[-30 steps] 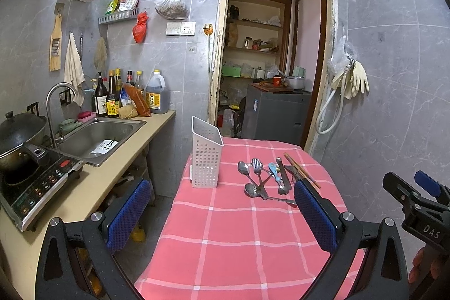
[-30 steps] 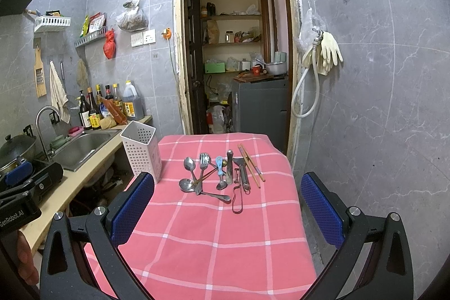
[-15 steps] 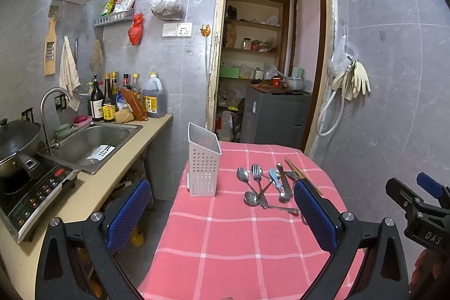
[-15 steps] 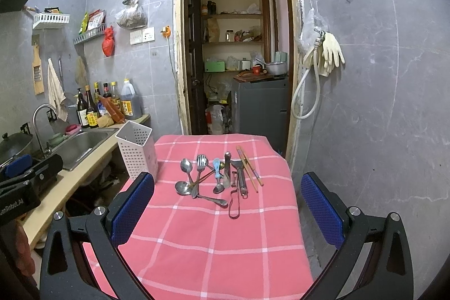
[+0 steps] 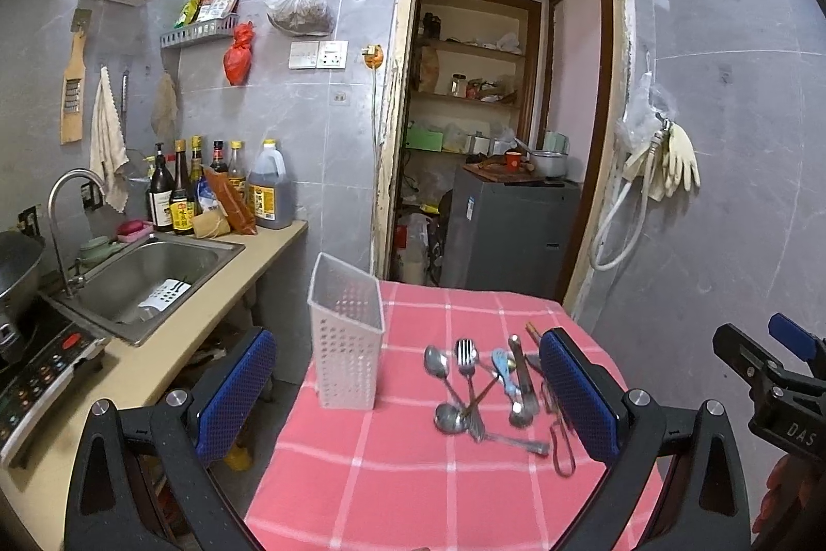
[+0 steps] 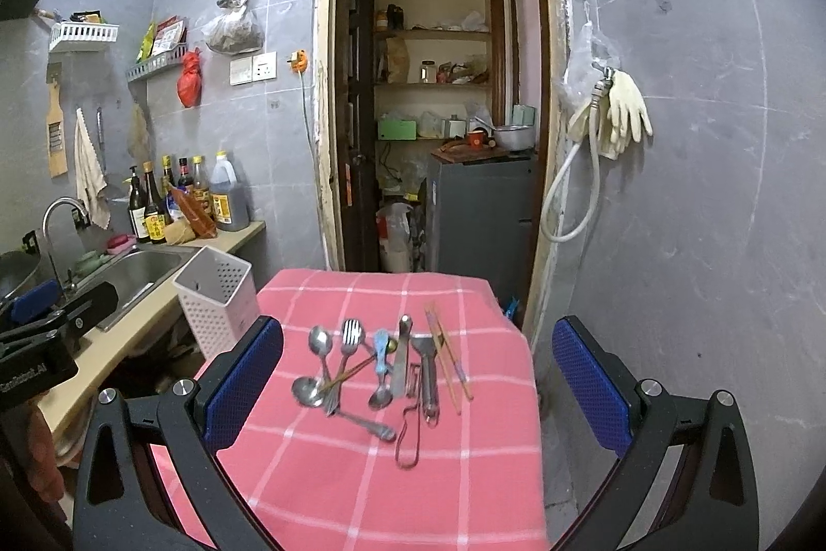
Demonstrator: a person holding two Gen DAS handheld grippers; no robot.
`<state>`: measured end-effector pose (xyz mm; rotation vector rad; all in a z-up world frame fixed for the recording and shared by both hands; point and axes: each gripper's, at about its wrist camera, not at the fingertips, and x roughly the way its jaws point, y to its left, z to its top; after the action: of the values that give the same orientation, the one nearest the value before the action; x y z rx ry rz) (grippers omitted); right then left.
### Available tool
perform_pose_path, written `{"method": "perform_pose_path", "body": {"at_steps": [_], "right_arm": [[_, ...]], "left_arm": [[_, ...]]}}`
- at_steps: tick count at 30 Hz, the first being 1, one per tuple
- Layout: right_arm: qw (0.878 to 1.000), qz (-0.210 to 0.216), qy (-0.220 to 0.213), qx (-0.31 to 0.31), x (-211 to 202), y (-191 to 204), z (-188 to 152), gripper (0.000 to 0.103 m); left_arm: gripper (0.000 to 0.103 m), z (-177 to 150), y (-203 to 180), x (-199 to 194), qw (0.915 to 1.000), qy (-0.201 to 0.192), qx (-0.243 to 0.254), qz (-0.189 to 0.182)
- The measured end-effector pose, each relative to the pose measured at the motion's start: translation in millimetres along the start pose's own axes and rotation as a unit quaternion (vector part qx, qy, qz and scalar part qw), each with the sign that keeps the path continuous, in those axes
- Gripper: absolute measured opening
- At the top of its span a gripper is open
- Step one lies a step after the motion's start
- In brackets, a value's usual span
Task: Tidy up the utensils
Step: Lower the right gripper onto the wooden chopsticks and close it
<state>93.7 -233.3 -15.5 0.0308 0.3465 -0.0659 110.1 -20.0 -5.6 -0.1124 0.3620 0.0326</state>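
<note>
Both tools idle on my end. Left gripper has its blue-padded fingers spread wide with nothing between them, hanging above the near left part of the table with the pink checked tablecloth. Right gripper is likewise spread wide and empty, above the near edge of the same cloth.

The white perforated plastic utensil holder stands upright near the table's left edge, beside the counter with the steel sink. I can't see into it from here.

The loose pile of metal cutlery lies mid-table, right of the holder and apart from it: a spoon, a fork, a blue-handled spoon, a butter knife, a ladle-type spoon, all overlapping. A pair of wooden chopsticks lies on the pile's right side. A thin wire loop sits at its near end.
</note>
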Motion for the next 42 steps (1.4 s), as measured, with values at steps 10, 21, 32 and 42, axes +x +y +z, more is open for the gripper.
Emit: {"method": "perform_pose_path", "body": {"at_steps": [10, 21, 32, 42], "right_arm": [[1.000, 0.015, -0.002, -0.003, 76.3, -17.3, 24.5, 0.102], [1.000, 0.029, 0.006, -0.010, 152.2, -34.5, 25.4, 0.102], [0.996, 0.070, 0.048, -0.011, 217.0, -46.8, 1.4, 0.102], [0.989, 0.117, 0.094, -0.001, 270.1, -43.9, -26.3, 0.088]], "left_arm": [[0.103, 14.1, -22.0, 65.9, 0.9999, 0.006, -0.009, 0.009], [0.103, 10.7, -41.2, 129.3, 0.9996, 0.025, -0.001, 0.015], [0.103, -18.4, -49.5, 185.8, 0.9953, 0.096, -0.012, 0.006], [0.097, -37.2, -56.9, 235.5, 0.9893, 0.143, -0.023, 0.013]]}}
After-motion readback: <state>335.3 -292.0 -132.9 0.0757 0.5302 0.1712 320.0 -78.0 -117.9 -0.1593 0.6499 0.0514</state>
